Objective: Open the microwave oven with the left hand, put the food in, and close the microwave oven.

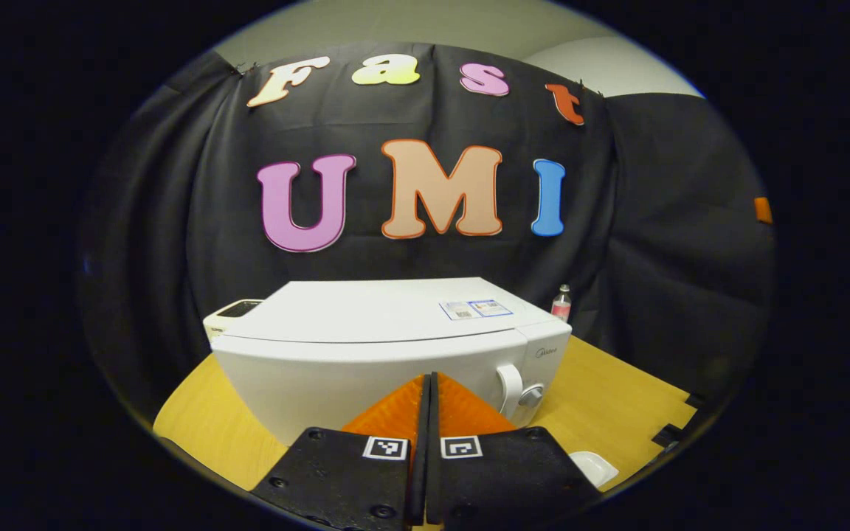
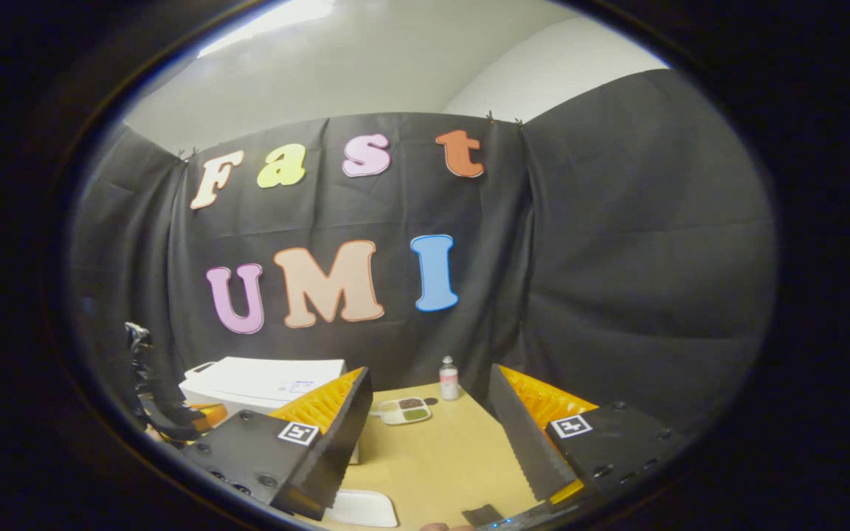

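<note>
One microwave, long axis sideways, door facing left gripper.

My left gripper is level, its orange fingers pressed flat together. My right gripper is held with its jaws spread wide.

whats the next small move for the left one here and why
Probably open the left hand-held gripper and ease it right, toward the door handle. Its fingers are closed together with nothing between them, pointing at the front of the microwave, whose door is closed. The handle sits just right of the fingertips, beside the knob. The food tray waits on the table.
</note>
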Demonstrator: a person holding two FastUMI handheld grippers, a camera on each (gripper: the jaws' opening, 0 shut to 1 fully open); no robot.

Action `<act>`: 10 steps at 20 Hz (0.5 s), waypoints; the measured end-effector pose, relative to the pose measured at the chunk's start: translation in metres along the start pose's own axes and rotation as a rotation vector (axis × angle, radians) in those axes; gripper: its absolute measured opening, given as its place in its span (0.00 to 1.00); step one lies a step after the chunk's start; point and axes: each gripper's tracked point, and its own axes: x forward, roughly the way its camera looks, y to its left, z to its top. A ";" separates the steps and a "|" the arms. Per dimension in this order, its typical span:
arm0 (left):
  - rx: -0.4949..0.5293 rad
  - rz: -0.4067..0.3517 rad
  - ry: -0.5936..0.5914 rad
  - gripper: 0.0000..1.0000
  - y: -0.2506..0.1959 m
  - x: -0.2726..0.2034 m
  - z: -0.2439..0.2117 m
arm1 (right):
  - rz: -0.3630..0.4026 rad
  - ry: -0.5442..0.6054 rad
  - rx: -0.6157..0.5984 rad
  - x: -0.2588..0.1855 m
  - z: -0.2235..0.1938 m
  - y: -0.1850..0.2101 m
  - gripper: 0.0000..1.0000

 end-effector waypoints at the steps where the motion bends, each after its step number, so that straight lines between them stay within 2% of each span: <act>1: 0.007 0.013 -0.012 0.02 0.007 -0.014 0.010 | 0.014 0.001 0.008 0.001 -0.001 0.007 0.88; 4: -0.027 0.015 -0.067 0.03 0.019 -0.054 0.044 | 0.060 0.003 0.024 0.002 -0.005 0.028 0.88; 6: -0.039 0.027 -0.107 0.08 0.029 -0.078 0.064 | 0.085 0.005 0.036 0.002 -0.009 0.042 0.88; 8: -0.020 0.038 -0.144 0.34 0.038 -0.096 0.083 | 0.107 0.003 0.043 0.001 -0.010 0.054 0.88; 10: -0.004 0.051 -0.148 0.77 0.041 -0.110 0.088 | 0.130 0.006 0.049 -0.001 -0.013 0.067 0.88</act>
